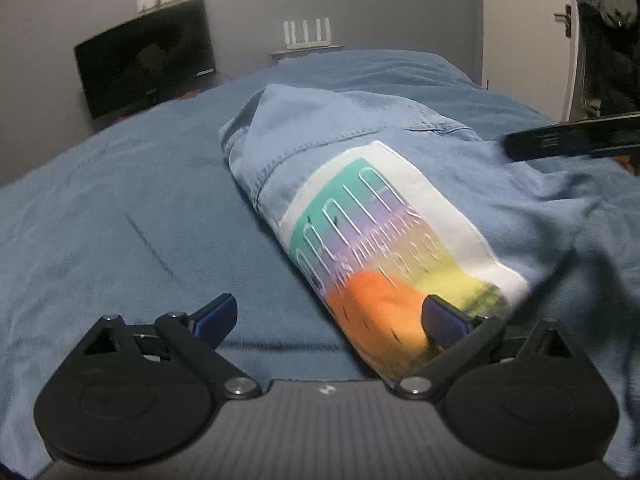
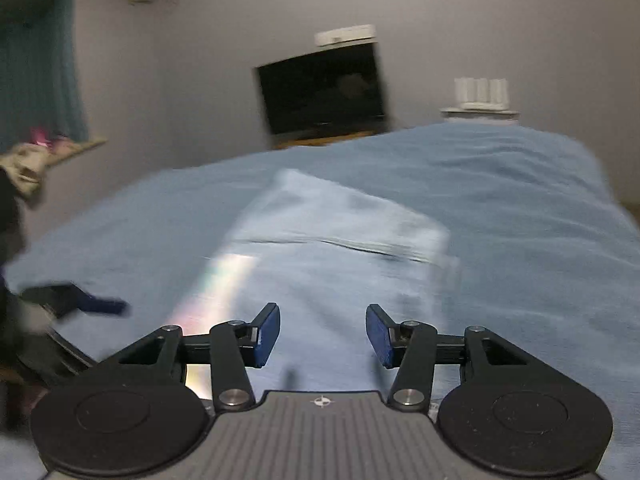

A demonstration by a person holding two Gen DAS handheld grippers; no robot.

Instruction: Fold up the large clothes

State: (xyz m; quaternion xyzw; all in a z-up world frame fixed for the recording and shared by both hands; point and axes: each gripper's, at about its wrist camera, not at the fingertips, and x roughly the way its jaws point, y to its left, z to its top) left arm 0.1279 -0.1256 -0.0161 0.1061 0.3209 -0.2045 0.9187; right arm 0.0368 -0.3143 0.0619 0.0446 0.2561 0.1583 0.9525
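Blue-padded left gripper (image 1: pixel 327 318), nearest, jaws spread wide, pinching nothing; its right pad hangs over the garment's orange print. Right gripper (image 2: pixel 323 338), half spread, empty, no cloth between pads. Denim jacket (image 1: pixel 360 168), folded lengthwise, print panel up, lying at one o'clock on blue blanket (image 1: pixel 120 200), apparently just released. Monitor (image 1: pixel 148 68) at eleven o'clock, farthest.

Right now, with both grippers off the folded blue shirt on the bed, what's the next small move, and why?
Probably bring the left gripper down and right onto the shirt near its printed patch. Both the left gripper and the right gripper stand open with nothing between their pads. The shirt lies as a long bundle on the blue blanket, so another fold looks due.
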